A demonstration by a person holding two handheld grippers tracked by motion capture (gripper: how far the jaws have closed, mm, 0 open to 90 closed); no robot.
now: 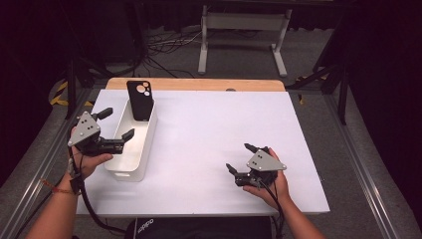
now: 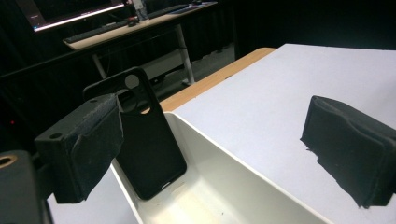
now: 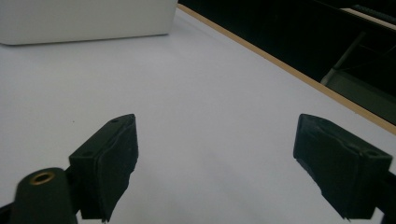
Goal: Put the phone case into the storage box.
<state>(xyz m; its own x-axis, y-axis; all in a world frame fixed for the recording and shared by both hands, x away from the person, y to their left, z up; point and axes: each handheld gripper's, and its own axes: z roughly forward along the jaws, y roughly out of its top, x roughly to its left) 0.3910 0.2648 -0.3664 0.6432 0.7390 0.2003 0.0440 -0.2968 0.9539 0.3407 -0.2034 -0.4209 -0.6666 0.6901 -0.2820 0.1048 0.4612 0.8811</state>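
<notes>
A black phone case stands upright against the far end of a white bin at the table's left. In the left gripper view the phone case leans inside the bin, its camera cut-outs up. My left gripper is open, one jaw outside the bin's left wall and the other over its inside, nothing held. My right gripper rests open on the white tabletop at the front right, empty, pointing left towards the bin.
The table's wooden far edge runs behind the white surface. Beyond it stand a white desk frame and floor cables. Metal rails run along both sides of the table.
</notes>
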